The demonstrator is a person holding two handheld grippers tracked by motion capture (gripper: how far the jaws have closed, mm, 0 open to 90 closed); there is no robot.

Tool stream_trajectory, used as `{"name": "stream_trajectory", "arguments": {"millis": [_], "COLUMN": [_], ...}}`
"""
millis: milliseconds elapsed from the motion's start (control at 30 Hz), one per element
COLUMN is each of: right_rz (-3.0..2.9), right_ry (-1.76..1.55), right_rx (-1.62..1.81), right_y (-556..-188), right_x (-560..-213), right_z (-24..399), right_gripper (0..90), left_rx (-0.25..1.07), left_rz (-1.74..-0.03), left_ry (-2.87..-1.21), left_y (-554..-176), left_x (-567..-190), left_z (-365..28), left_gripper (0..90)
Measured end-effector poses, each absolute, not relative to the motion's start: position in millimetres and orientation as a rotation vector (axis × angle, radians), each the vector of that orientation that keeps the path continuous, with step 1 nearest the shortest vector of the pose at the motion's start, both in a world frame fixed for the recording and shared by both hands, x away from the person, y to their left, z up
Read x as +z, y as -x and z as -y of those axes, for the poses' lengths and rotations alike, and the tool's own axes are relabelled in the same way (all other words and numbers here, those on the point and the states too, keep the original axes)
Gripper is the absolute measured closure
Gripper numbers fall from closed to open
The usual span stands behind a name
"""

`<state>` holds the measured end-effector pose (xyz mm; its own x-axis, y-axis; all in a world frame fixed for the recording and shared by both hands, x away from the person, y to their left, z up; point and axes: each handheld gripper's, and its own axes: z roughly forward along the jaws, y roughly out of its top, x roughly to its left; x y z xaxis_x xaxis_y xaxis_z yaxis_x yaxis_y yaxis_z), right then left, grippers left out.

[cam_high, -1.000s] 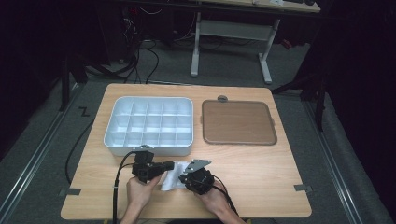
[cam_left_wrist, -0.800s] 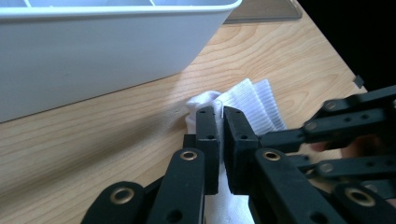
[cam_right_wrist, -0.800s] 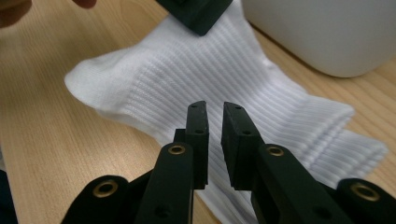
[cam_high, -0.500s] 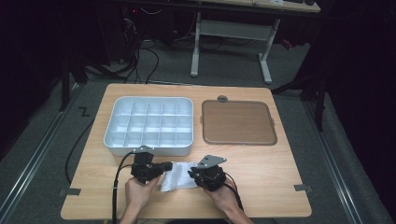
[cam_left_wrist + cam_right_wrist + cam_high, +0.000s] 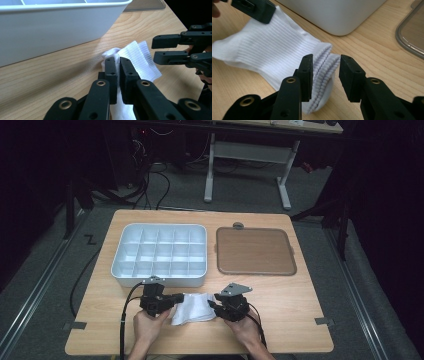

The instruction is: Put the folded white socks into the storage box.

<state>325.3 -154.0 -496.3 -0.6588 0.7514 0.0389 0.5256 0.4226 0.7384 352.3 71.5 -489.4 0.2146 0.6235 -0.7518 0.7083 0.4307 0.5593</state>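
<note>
A white ribbed sock (image 5: 192,307) lies on the wooden surface (image 5: 295,320) near its near edge, just in front of the white divided tray (image 5: 160,254) and between the two hand-held grippers. The left hand-held gripper (image 5: 117,60) has its jaws pinched together on the sock's left end, with a fold of fabric bunched up between the tips (the cloth puckers there). The right hand-held gripper (image 5: 325,66) is partly open, its jaws straddling the sock's cuff (image 5: 325,75); the left jaw is against the ribbing, the right jaw stands apart from it, so it has no grip on the cuff. In the high view the left gripper (image 5: 176,298) sits at the sock's left edge and the right gripper (image 5: 213,303) at its right edge, each held by a hand coming in from the near side. To the right of the tray, well apart from the sock, lies a brown tray lid (image 5: 255,251) with a clear rim, flat on the surface.
</note>
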Motion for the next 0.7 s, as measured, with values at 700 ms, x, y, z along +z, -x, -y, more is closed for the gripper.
{"name": "stream_trajectory", "arguments": {"millis": [700], "right_rz": [-2.453], "right_ry": [-1.132], "right_rx": [1.027], "right_y": [-335], "right_x": [-518], "right_z": [149], "right_gripper": [78.2], "left_rx": [-0.101], "left_rz": [-1.455], "left_ry": [-1.232], "left_y": [-350], "left_x": [-486], "left_z": [-72], "left_gripper": [85.8]}}
